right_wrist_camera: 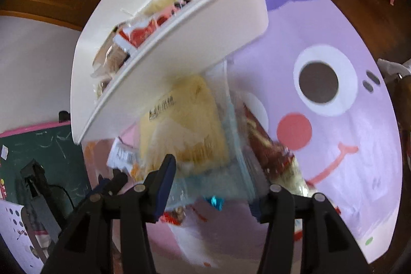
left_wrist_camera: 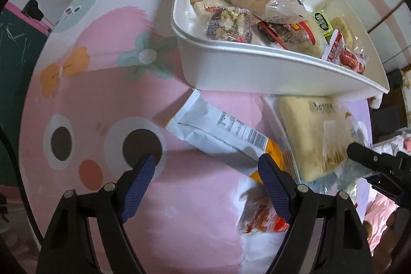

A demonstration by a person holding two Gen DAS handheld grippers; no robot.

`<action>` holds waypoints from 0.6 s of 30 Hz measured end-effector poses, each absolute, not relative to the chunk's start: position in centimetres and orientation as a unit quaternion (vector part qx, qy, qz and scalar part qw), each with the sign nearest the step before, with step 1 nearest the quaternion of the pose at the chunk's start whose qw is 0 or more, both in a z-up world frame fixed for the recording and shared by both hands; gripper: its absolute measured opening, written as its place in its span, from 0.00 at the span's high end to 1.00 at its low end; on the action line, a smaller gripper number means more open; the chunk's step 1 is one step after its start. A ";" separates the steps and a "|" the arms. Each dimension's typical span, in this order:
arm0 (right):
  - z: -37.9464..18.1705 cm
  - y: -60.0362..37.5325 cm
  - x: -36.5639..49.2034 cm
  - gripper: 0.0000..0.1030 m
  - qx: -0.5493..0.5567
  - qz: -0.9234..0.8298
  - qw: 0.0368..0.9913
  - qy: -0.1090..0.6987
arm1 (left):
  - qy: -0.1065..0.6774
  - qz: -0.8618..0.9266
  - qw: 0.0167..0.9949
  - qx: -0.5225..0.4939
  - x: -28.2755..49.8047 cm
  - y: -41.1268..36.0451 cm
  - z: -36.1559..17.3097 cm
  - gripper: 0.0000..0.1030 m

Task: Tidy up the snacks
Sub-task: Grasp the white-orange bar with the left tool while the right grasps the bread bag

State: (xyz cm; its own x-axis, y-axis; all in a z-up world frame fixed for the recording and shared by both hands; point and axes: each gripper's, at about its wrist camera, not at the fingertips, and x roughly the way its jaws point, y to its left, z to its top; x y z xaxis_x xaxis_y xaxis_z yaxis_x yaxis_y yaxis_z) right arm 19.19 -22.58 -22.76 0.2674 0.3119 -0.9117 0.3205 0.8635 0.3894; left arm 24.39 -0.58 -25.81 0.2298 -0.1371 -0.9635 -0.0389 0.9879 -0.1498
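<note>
A white bin (left_wrist_camera: 231, 66) holding several wrapped snacks stands at the far side of the cartoon table; it also shows in the right wrist view (right_wrist_camera: 179, 43). My left gripper (left_wrist_camera: 208, 171) is open and empty above the pink tabletop, with a white and orange snack packet (left_wrist_camera: 218, 130) just past its right finger. My right gripper (right_wrist_camera: 215, 184) is shut on a clear-wrapped yellow bread packet (right_wrist_camera: 185, 125), held in front of the bin; the packet also shows in the left wrist view (left_wrist_camera: 316, 135). The right gripper's right fingertip is hidden behind the wrapper.
A red and orange snack packet (left_wrist_camera: 262, 217) lies by my left gripper's right finger. A brown snack packet (right_wrist_camera: 267, 143) lies beside the bread. A green chalkboard (left_wrist_camera: 15, 63) stands beyond the table's left edge.
</note>
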 end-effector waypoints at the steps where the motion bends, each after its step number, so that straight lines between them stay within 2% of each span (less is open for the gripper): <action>1: -22.7 -22.8 19.4 0.49 0.261 -0.009 0.755 0.602 | 0.620 -0.031 0.780 -0.073 24.5 -0.5 -26.0 0.21; 4: -22.8 -23.3 20.6 0.53 0.266 -0.019 0.758 0.595 | 0.622 -0.028 0.779 -0.082 25.1 -0.5 -26.6 0.21; 7: -22.6 -23.3 21.5 0.69 0.246 -0.014 0.768 0.591 | 0.626 -0.025 0.773 -0.105 25.5 -0.3 -27.2 0.21; 10: -21.5 -22.6 21.7 0.79 0.212 0.011 0.780 0.589 | 0.630 -0.025 0.766 -0.129 25.8 -0.1 -27.9 0.21; 18: -18.5 -21.1 20.7 0.85 0.146 0.030 0.799 0.582 | 0.638 -0.001 0.755 -0.153 26.8 -0.7 -28.4 0.22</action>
State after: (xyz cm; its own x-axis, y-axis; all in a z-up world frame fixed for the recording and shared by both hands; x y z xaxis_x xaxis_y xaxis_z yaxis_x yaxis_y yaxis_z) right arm 20.75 -21.14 -18.47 0.3197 0.2180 -0.9221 0.1219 0.9556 0.2682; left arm 26.82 -0.72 -28.41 0.1861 -0.1967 -0.9626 -0.1940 0.9531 -0.2323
